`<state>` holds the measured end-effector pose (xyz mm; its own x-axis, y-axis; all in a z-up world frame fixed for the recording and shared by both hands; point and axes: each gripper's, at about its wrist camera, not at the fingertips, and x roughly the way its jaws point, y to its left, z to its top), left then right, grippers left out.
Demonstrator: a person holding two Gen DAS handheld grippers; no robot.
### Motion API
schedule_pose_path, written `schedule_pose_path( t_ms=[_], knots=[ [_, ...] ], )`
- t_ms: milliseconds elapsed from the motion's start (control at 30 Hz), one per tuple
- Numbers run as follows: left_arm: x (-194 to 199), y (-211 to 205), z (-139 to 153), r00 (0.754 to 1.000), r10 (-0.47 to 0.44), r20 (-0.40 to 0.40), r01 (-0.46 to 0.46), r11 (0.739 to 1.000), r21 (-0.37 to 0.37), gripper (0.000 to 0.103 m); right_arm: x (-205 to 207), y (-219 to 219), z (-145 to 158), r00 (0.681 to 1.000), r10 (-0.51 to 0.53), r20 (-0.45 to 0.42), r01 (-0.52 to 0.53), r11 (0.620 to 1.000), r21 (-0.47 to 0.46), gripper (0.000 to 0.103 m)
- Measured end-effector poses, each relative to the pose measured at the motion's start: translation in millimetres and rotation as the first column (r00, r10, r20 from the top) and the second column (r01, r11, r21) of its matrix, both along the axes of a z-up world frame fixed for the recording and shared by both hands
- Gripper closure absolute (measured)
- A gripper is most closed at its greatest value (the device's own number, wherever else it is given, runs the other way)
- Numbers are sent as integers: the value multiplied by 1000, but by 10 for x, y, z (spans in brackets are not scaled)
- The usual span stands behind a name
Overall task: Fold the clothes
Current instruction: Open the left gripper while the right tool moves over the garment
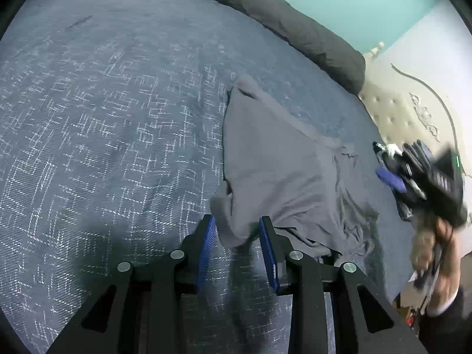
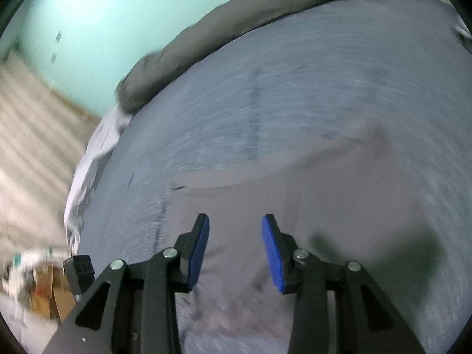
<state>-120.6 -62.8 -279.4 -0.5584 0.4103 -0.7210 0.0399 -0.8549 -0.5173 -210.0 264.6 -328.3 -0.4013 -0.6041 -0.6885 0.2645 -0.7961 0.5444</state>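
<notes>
Left gripper [image 1: 237, 227], black with blue ribbed pads: jaws part-way apart with a bunched corner of the grey soft-knit garment [image 1: 283, 171] between them. Cloth touches the right-hand pad and reaches close to the left-hand one; whether the pads actually press on it I cannot tell.

From that corner the garment runs away and to the right across the blue-grey bedspread with a white broken-line pattern [image 1: 103, 118]. Far part lies flat, tapering to a blunt point; near part is rumpled, with a darker fold tucked under at the lower right edge.

Right gripper [image 2: 235, 230], same build: jaws stand apart, nothing between the pads. It hangs above the garment, not touching. In the left wrist view it shows at the right edge, blurred, with a person's hand [image 1: 442, 236] on it.

Right wrist view is heavily smeared. The garment fills the ground under the pads as a plain grey sheet with one straight edge slanting up to the right; no seams or folds readable there.

Beyond: a dark grey rolled blanket [image 1: 295, 26] along the far side of the bed, a pale turquoise wall [image 2: 103, 29] behind it. Clutter at the right wrist view's lower left is too blurred to name.
</notes>
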Motion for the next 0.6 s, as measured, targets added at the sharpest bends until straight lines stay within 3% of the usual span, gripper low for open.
schedule_pose_path(
  t_ms=[100, 267, 467, 600],
  knots=[
    [-26, -15, 14, 1000, -1, -8, 1, 1000, -6, 70, -308, -528, 44, 990, 141, -4, -141, 988, 61, 58],
    [-49, -58, 7, 1000, -3, -7, 3, 1000, -23, 70, -620, -1290, 73, 947, 315, -63, -294, 928, 231, 58],
    [-23, -180, -10, 1000, 2, -4, -2, 1000, 3, 70, -908, -1831, -206, 920, 392, -7, -367, 868, 333, 58],
    [-53, -183, 7, 1000, -14, -5, 14, 1000, 6, 70, -960, -2001, -370, 906, 424, 17, -402, 845, 354, 58]
  ],
)
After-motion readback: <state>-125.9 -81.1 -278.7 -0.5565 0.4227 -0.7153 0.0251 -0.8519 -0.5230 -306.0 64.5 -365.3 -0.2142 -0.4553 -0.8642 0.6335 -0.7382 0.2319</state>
